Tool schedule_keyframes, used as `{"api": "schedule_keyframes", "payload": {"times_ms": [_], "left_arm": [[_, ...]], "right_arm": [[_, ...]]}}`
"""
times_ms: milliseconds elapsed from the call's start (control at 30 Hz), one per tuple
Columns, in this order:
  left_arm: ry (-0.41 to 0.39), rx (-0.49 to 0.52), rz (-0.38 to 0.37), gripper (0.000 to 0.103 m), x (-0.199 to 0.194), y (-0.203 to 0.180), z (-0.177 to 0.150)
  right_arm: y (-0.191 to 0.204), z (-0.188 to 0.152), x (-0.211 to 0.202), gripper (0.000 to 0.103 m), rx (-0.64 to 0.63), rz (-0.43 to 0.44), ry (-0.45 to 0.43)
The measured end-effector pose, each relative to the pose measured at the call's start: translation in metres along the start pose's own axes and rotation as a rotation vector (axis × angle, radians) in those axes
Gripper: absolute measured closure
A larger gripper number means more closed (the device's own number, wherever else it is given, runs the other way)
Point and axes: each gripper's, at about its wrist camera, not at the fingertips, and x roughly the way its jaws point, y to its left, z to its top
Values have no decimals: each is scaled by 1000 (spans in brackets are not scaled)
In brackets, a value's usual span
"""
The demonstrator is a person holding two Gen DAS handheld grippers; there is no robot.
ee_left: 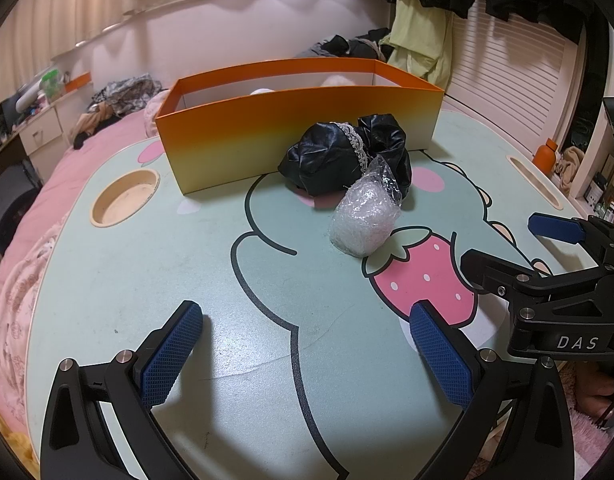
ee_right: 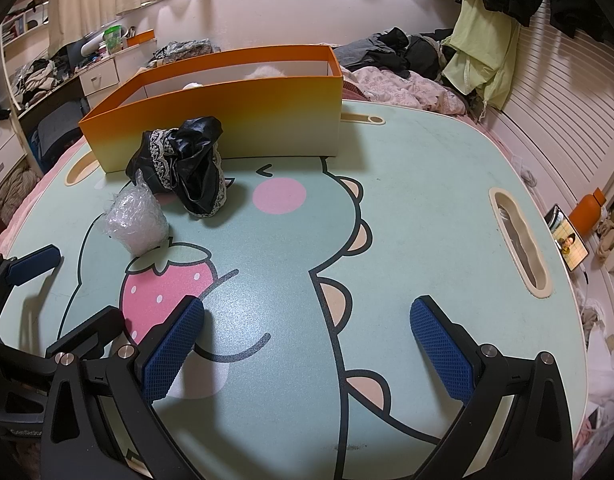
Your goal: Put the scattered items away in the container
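An orange box [ee_left: 299,136] [ee_right: 227,120] stands open-topped at the far side of the lap table, with white items [ee_left: 263,91] [ee_right: 193,86] just showing inside. In front of it lies a crumpled black garment with lace trim [ee_left: 339,156] [ee_right: 191,160], touching the box's front wall. A bundle in clear plastic wrap [ee_left: 363,220] [ee_right: 135,220] rests against the garment's near side. My left gripper [ee_left: 307,356] [ee_right: 63,300] hovers open over the near table, empty. My right gripper [ee_right: 307,352] [ee_left: 519,248] is open and empty too, just right of the left one.
The green table [ee_left: 147,280] [ee_right: 427,184] has a cartoon dinosaur print, a round cup recess [ee_left: 125,196] at the left and a long slot [ee_right: 519,240] at the right. A phone [ee_right: 569,240] and an orange bottle [ee_right: 587,212] stand beyond the right edge. Pink bedding and clothes surround the table.
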Motion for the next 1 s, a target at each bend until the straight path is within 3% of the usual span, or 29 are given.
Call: {"api": "schedule_keyframes", "payload": {"times_ms": [400,567,800,867,1000], "left_arm": [[8,5,-8,0,1,0,2],[21,-14,-51,0,5,4,13],[-39,-40,-73,1,3,9,38],[-48,-30,-84,3,4,4,44],[-41,13,-105,21,11,-14,53]], "right_arm": [[0,0,0,0,0,0,0],[0,-1,-1,0,1,1,-1],[1,0,0,0,20,-12,-6],[1,0,0,0,23,-16,-9],[-2,-2,0,0,40,-33,-14]]}}
